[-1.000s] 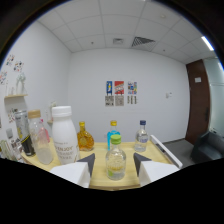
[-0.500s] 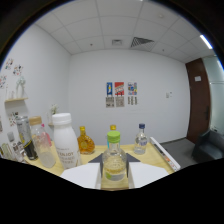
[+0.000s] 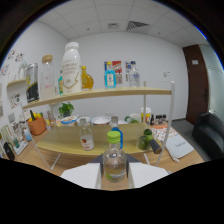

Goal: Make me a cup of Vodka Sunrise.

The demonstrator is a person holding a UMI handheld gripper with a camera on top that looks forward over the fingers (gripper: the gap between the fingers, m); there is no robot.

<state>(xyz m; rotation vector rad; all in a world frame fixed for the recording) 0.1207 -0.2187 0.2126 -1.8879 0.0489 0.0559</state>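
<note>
A clear bottle with a green cap [image 3: 114, 157] stands upright between my two white fingers [image 3: 82, 174], and my gripper [image 3: 114, 172] is shut on its lower body. It is lifted off the shelf and sits in front of the lower table. Just beyond it on the table are a small clear bottle with a red label [image 3: 86, 140], a blue-capped bottle [image 3: 116, 131] and some limes [image 3: 144, 140]. The wooden shelf [image 3: 150, 92] is above, carrying a tall white bottle [image 3: 71, 61], an amber bottle [image 3: 86, 79] and a blue bottle [image 3: 110, 78].
Bowls [image 3: 100, 120] and small jars stand at the back of the table. An orange pen cup [image 3: 37, 125] and a small plant [image 3: 65, 109] are at the left. A dark chair [image 3: 210, 135] and a brown door [image 3: 195, 80] are at the right.
The gripper closed around the green-capped bottle on the shelf, then came down and back with it. The shelf now lies above and the lower table has come into view.
</note>
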